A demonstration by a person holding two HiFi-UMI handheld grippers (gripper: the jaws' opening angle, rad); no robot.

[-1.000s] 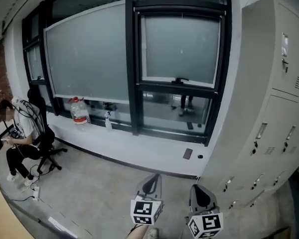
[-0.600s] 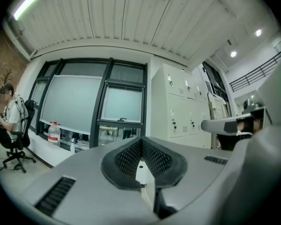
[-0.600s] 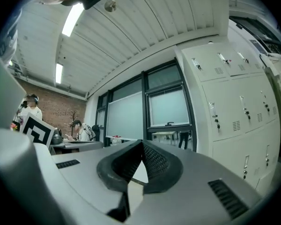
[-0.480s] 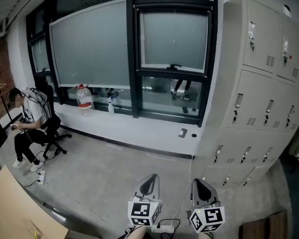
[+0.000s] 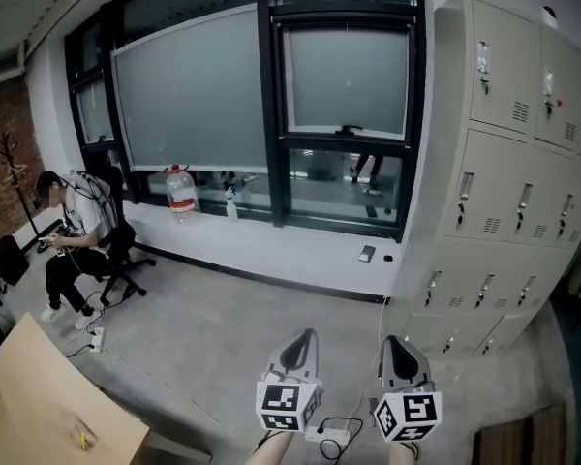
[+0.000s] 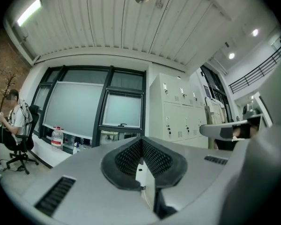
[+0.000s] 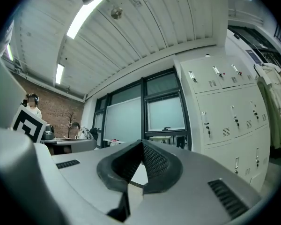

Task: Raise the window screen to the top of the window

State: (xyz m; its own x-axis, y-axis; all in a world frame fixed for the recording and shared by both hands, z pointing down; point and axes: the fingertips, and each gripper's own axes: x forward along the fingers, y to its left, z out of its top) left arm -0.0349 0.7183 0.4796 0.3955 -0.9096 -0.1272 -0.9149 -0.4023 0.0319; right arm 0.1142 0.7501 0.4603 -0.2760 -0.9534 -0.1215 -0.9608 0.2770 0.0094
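The window screen [image 5: 347,77] is a grey translucent panel in the right-hand black window frame; its lower bar with a small handle [image 5: 351,130] sits about two thirds down the opening, with clear glass below. It also shows far ahead in the left gripper view [image 6: 123,110] and the right gripper view [image 7: 166,114]. My left gripper [image 5: 300,343] and right gripper [image 5: 395,347] hang side by side low over the floor, well back from the window. Both are shut with nothing between the pads.
Grey lockers [image 5: 523,163] fill the right wall. On the white sill [image 5: 271,235] stand a water bottle [image 5: 180,194] and a spray bottle [image 5: 232,203]. A person sits on an office chair [image 5: 73,240] at left. A power strip [image 5: 329,433] lies by my feet; a wooden table [image 5: 48,405] is at lower left.
The view has backed away from the window, so the window and lockers look farther off and more floor shows. Both grippers stay shut, low in the view.
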